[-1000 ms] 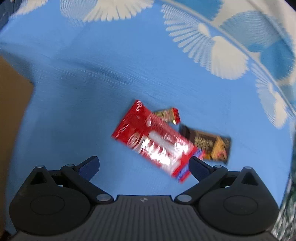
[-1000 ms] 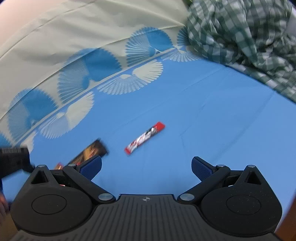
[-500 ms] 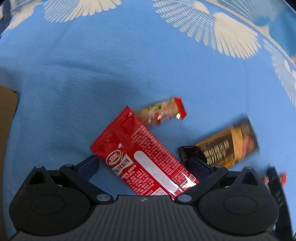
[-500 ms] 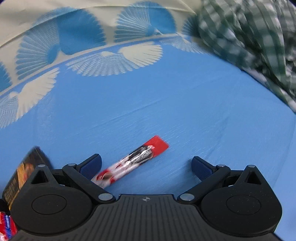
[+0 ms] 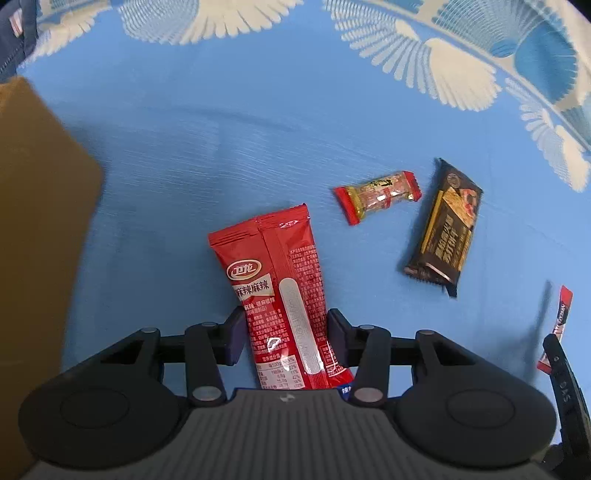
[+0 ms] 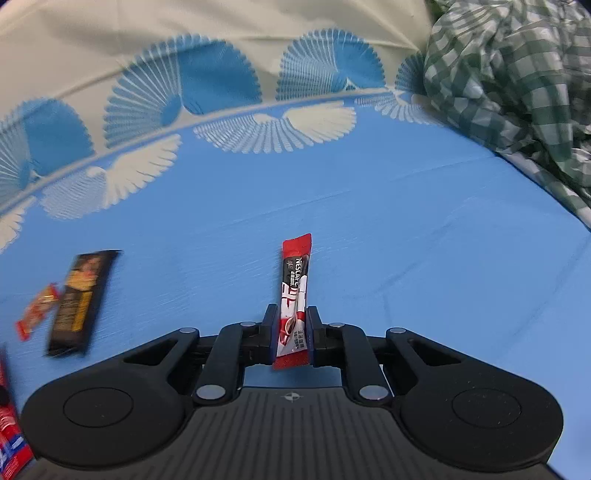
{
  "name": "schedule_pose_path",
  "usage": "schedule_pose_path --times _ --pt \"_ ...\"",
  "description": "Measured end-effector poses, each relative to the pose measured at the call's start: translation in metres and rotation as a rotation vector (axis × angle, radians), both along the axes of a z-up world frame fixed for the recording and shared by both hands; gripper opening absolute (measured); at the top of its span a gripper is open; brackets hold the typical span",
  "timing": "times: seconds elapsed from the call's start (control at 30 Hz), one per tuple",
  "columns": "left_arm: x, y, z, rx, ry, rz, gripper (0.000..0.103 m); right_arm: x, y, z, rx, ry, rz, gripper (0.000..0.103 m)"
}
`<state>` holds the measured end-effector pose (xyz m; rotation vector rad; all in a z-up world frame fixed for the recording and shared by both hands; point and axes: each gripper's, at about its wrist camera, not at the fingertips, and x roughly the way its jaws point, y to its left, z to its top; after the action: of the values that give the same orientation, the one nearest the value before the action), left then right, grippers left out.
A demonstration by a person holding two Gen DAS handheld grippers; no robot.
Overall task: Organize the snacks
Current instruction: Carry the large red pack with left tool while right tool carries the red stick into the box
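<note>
My left gripper is shut on a large red snack packet, which sticks out forward over the blue cloth. My right gripper is shut on a thin red and black Nescafe stick; the stick also shows at the right edge of the left wrist view. A small red and yellow candy and a dark brown bar lie on the cloth ahead right of the left gripper. Both also show at the left of the right wrist view, the bar beside the candy.
A brown cardboard box stands at the left in the left wrist view. A green checked fabric is bunched at the far right of the blue fan-patterned cloth. A dark blue item sits at the top left corner.
Both grippers have closed: the left on the red packet, the right on the Nescafe stick. Each item now sits straight between the fingers. The box has come into the left wrist view.
</note>
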<state>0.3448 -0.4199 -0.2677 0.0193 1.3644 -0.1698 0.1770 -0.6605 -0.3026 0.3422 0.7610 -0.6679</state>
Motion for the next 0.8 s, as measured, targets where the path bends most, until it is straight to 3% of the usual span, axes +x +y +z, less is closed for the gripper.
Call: schedule_pose_path --times 0.4,0.67,0.8 --pt "-0.076 0.064 0.11 -0.032 -0.241 -0.135 0.051 -0.069 0.111 0.099 0.064 -0.16 0.08 0.015" --pt "-0.148 0.132 0.175 -0.025 -0.345 -0.194 0.051 -0.108 0.194 0.168 0.068 -0.24 0.207 0.015" --pt "-0.18 0.171 0.194 -0.006 -0.369 -0.188 0.051 -0.13 0.24 0.195 0.069 -0.261 0.297 0.015"
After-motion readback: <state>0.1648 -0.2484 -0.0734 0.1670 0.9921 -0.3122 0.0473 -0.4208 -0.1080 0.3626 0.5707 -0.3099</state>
